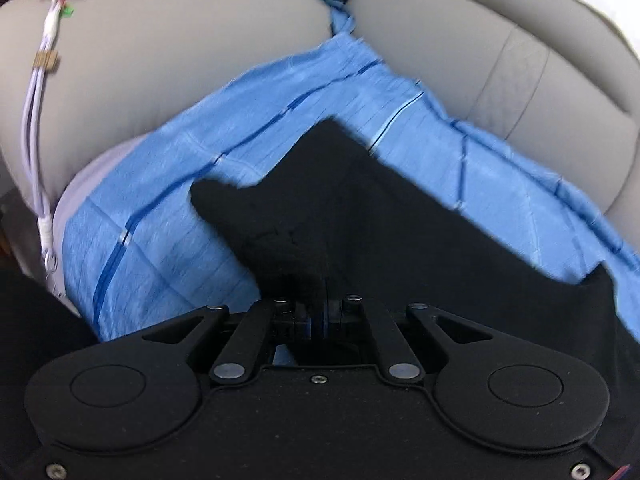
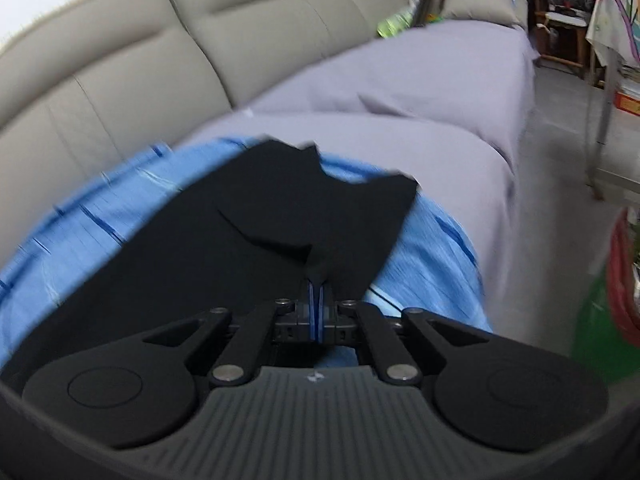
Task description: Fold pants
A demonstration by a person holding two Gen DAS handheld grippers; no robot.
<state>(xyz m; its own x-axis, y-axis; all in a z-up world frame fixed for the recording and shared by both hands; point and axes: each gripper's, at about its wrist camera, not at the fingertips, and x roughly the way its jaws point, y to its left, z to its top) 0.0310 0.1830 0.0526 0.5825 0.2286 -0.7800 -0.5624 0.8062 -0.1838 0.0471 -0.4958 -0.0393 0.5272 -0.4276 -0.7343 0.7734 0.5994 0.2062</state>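
Both the left gripper (image 1: 316, 312) and right gripper (image 2: 316, 312) are matte black linkages with silver rivets and blue-lined jaws.

Soft daylight, motion blur, fisheye edges — warped

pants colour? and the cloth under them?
Pants are plain black; the cloth beneath is light blue with darker blue lines, clearest in left wrist view.

L gripper (image 1: 316, 304) tips are hiding in black pants (image 1: 400, 220); pants are running off-frame at 4 o'clock. Blue cloth (image 2: 120, 200) is blurring at 9.
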